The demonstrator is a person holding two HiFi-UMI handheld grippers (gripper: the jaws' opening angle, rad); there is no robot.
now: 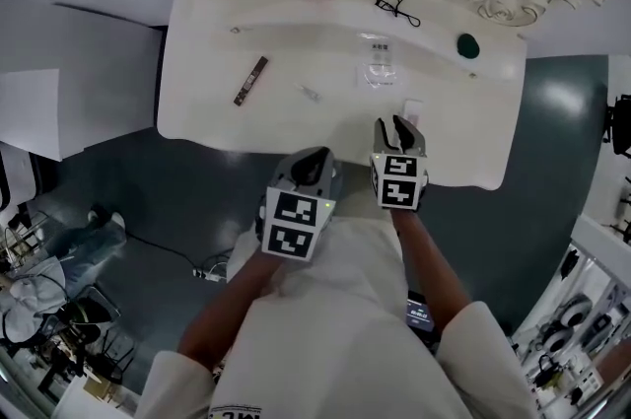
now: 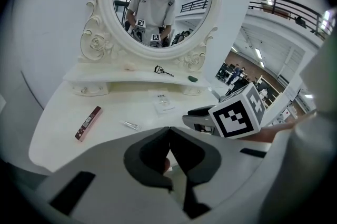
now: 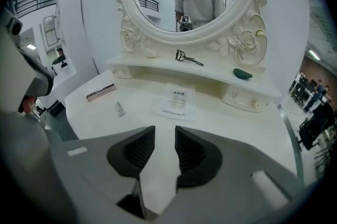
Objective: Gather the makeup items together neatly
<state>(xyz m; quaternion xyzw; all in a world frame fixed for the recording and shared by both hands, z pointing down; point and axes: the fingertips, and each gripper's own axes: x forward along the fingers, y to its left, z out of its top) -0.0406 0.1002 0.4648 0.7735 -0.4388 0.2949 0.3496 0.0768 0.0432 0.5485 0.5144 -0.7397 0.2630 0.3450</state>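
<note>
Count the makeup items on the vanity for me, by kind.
Eyelash curler: 1
Dark green item: 1
Pale round item: 1
Long dark box: 1
Small tube: 1
Clear packet: 1
Total: 6; a white patch at the front edge is too unclear to count.

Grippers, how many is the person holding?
2. The left gripper is shut, just off the table's front edge. The right gripper is beside it, jaws apart and empty, over the table.
</note>
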